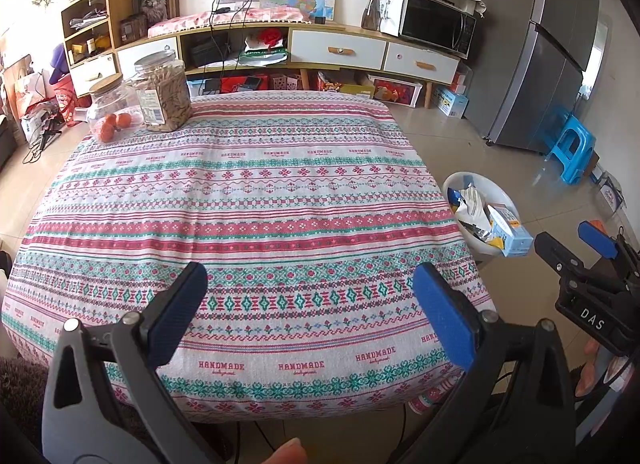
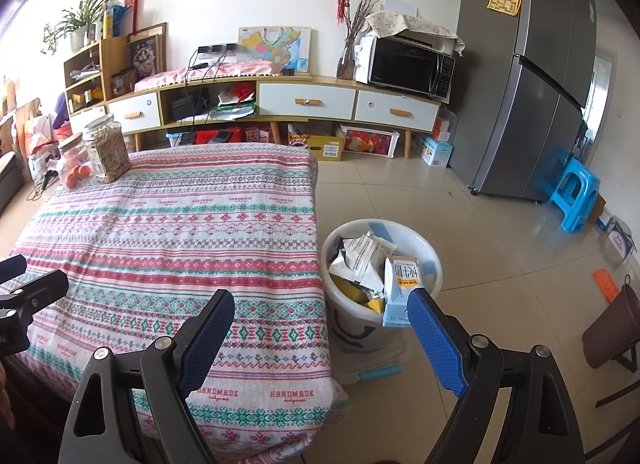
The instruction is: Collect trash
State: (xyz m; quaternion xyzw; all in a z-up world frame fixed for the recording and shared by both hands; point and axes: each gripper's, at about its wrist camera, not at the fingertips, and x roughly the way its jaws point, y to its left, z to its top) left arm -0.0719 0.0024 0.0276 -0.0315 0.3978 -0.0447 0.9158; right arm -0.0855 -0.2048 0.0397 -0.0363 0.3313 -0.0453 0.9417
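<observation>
We hold both claws over the near edge of the cloth-covered surface (image 1: 248, 199), each angled down. The left claw (image 1: 310, 314) has its pads well apart with nothing between them; the right claw (image 2: 320, 338) likewise stands wide and empty. The trash sits in the white bin (image 2: 434, 264) on the floor just beside the surface's right edge: crumpled wrappers (image 2: 360, 260) and a pale blue carton (image 2: 398, 292) that leans up over the rim. We see no loose litter on the cloth; only two jars (image 1: 162, 93) and some oranges (image 1: 114, 125) at the far left corner. Judged from this, collection looks nearly or fully complete. Risks from here: the carton stands high and close to the right claw's blue finger (image 2: 434, 338), so a careless sweep could knock it out or tip the bin. The cloth hangs loose at the corner; a snagging finger could drag it and shift the jars.
</observation>
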